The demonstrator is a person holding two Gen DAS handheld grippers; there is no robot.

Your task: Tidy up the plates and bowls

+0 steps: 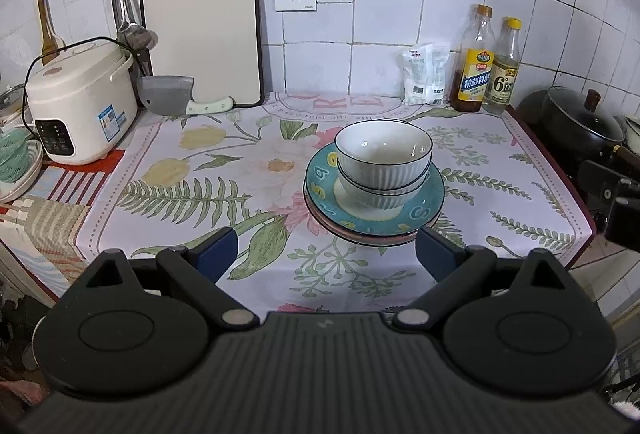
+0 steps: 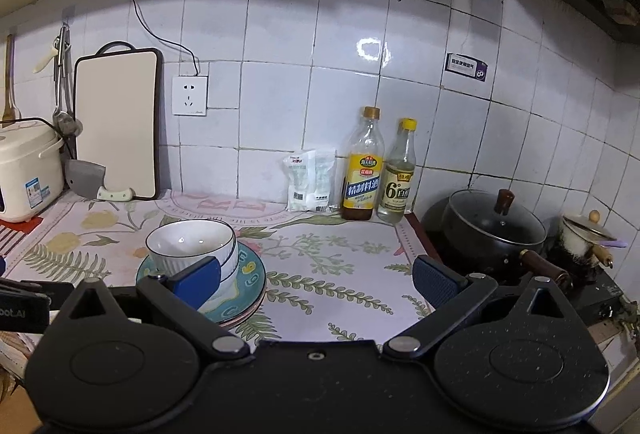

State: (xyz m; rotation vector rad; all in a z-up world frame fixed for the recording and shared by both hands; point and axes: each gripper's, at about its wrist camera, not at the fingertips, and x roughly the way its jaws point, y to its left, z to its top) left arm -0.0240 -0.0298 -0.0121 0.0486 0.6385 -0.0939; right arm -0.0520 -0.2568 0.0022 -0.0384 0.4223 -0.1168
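Two white ribbed bowls [image 1: 384,158] with dark rims sit nested one in the other on a teal plate [image 1: 430,200], which lies on a pink plate [image 1: 376,240]. The stack stands on the floral cloth. My left gripper [image 1: 326,254] is open and empty, just in front of the stack. In the right wrist view the bowls [image 2: 192,246] and teal plate [image 2: 250,272] are at the left. My right gripper [image 2: 316,282] is open and empty, to the right of the stack; its left finger hides part of the lower bowl.
A rice cooker [image 1: 80,98], cleaver [image 1: 180,100] and cutting board [image 1: 202,22] stand at the back left. Two bottles [image 1: 486,62] and a white packet [image 1: 424,74] stand at the back right. A black lidded pot [image 2: 494,228] sits on the stove to the right.
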